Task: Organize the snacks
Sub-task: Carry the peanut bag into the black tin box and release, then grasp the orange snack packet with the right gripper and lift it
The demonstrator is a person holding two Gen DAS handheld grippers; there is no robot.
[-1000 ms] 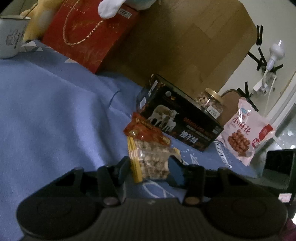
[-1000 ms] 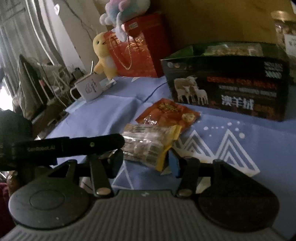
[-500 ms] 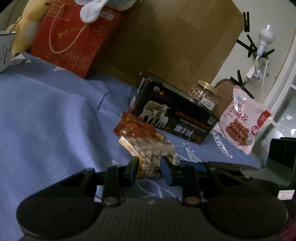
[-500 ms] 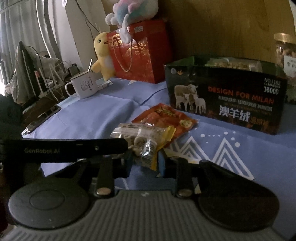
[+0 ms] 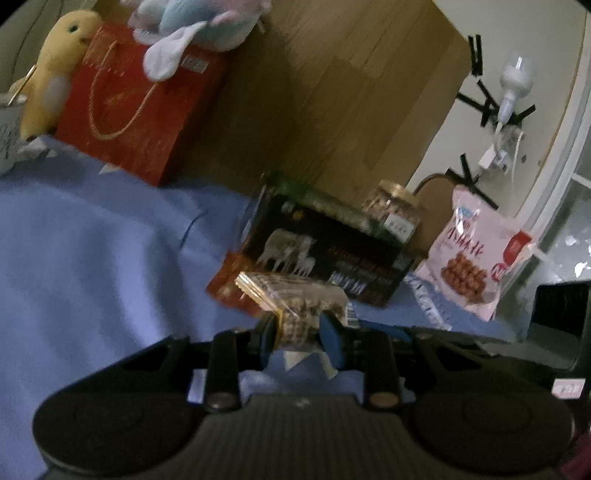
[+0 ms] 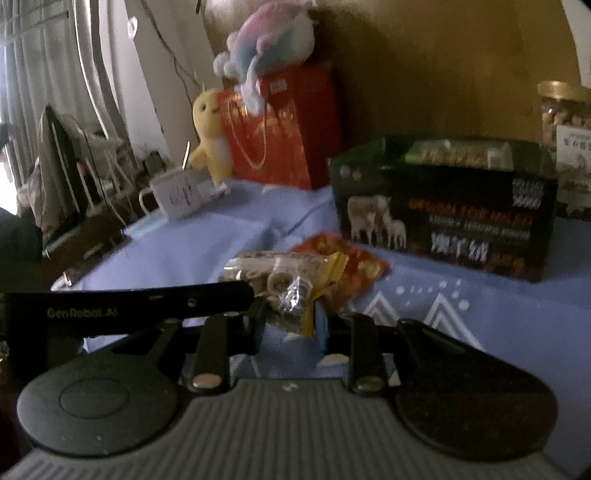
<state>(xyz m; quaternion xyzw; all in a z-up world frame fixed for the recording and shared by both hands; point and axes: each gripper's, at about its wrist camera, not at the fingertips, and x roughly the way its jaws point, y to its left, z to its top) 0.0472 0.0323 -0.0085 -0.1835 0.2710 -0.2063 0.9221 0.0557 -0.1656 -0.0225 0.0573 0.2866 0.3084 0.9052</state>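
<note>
**Two grippers pinch one clear snack packet from opposite ends**

Both views are blurred.

Left wrist view: the left gripper point(image 5: 298, 330) stands narrow, its blue pads pressed on the near end of a clear packet of nuts with a yellow edge point(image 5: 295, 299), which sits raised above the blue cloth point(image 5: 92, 258). Just behind the packet lies a red snack pouch point(image 5: 225, 286), and behind that a black box printed with sheep point(image 5: 328, 254), its top open. A gold-lidded jar of nuts point(image 5: 393, 214) stands behind the box, and a pink bag of round snacks point(image 5: 476, 258) leans to its right. At far left a red gift bag point(image 5: 136, 107) carries a pastel plush point(image 5: 199, 26), with a yellow plush duck point(image 5: 51, 74) beside it.

Right wrist view: the right gripper point(image 6: 288, 328) is likewise narrow, clamped on the packet's crumpled yellow end point(image 6: 295, 284). The black bar of the other gripper point(image 6: 129, 304) crosses in from the left, reaching the packet's other side. The red pouch point(image 6: 354, 269) lies just beyond on the cloth, before the sheep box point(image 6: 443, 218). A white mug point(image 6: 175, 195) stands near the duck point(image 6: 210, 133).
</note>
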